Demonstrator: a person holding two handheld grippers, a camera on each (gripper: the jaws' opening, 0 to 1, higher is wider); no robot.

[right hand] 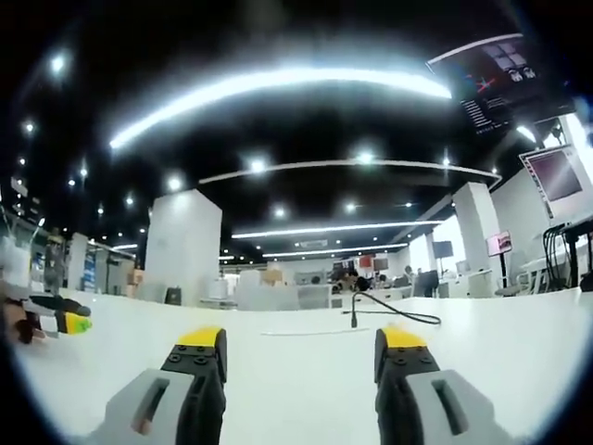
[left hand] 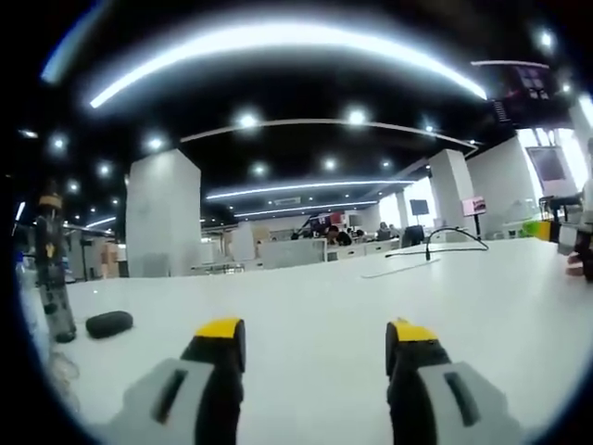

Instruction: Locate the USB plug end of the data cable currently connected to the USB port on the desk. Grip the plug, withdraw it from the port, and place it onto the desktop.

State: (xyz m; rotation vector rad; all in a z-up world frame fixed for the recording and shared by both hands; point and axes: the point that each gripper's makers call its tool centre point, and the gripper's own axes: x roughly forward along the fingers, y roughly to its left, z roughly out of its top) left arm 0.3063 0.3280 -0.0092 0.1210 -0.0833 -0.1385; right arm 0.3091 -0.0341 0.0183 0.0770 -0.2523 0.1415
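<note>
While one data cable [right hand: 389, 311] lies ahead, two grippers [left hand: 315, 348] [right hand: 298, 352] gape empty.

In the left gripper view, the broad white desk [left hand: 306, 306] fills the lower frame, with a dark oval pebble-like object [left hand: 109, 324] at lower left beside an upright dark bottle-like thing [left hand: 51, 269], and a thin black data cable [left hand: 445, 239] standing at centre right, far beyond the spread jaws.

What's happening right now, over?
Left gripper and right gripper open, empty. Black cable still plugged in, upright, far across the white desk. Path clear.
</note>
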